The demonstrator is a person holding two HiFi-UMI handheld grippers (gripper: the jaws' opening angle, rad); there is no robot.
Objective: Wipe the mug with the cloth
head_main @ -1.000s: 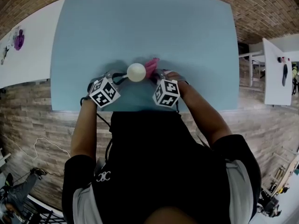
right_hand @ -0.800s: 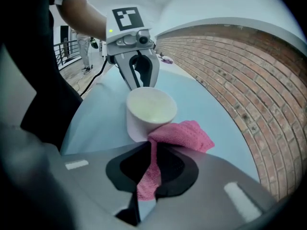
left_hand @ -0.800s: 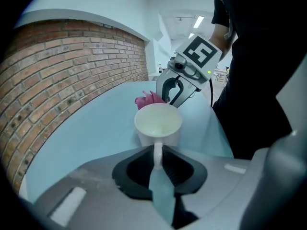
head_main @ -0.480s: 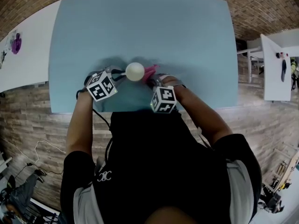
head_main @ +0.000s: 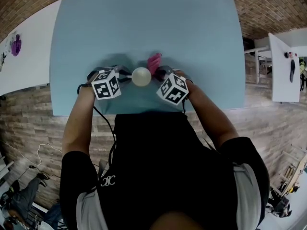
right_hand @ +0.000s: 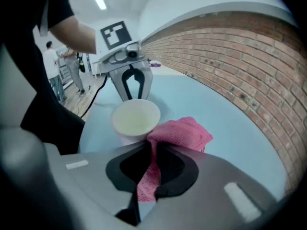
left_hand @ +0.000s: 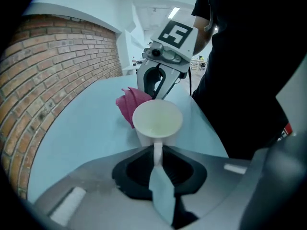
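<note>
Mug stands upright, mouth up, at the near middle of the tabletop, right between my two claws. I cannot tell whether its base rests on the tabletop or hangs just above it. It is white with a pale inside, and its thin handle points back at the left claw. That claw's jaws stand narrow, pinched on the handle from both sides, so the mug is held by the handle alone.

On the mug's other side is the cloth, pink and bunched. The right claw has its jaws closed on a fold of it; one strip runs down between them and the rest bulges out beyond the tips. The bunched part touches the mug's wall just under the rim, on the side away from the handle. From the left gripper view the cloth shows behind the mug, with the right claw above it.

From the head view both claws slant down and inward, each marker cube facing up, the left claw and right claw close on either side of the mug. Pale blue tabletop lies around them, and brick beyond its edges.
</note>
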